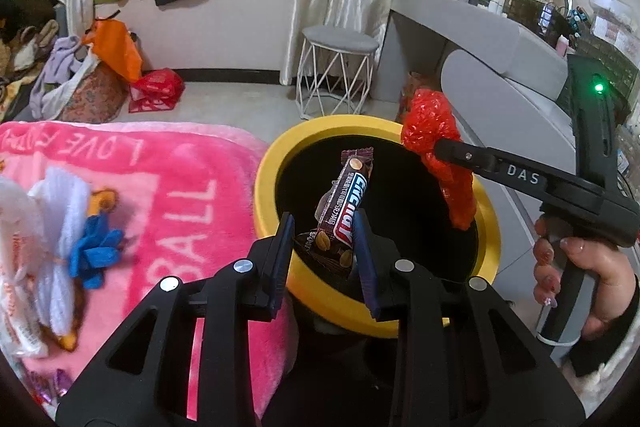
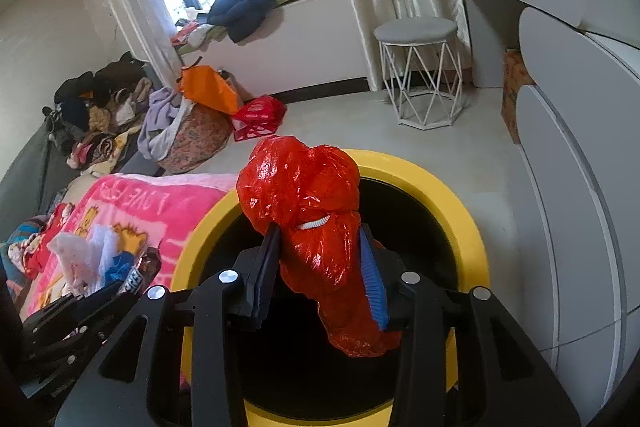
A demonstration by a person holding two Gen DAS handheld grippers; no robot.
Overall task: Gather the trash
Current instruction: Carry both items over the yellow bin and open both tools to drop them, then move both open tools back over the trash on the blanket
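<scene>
Left gripper (image 1: 324,255) clamps brown snack-bar wrapper (image 1: 344,211), frame centre | right gripper (image 2: 320,267) pinches crumpled red plastic bag (image 2: 316,227) | both above yellow-rimmed round bin (image 1: 276,163)

Bed under fuzzy pink blanket with white lettering (image 1: 168,195). On it: white fluffy cloth (image 1: 60,227), crumpled blue scrap (image 1: 96,251), white plastic wrapper (image 1: 16,267). Pale floor (image 1: 240,99) carries white wire-legged stool (image 1: 336,75), red bag (image 1: 156,91).
</scene>
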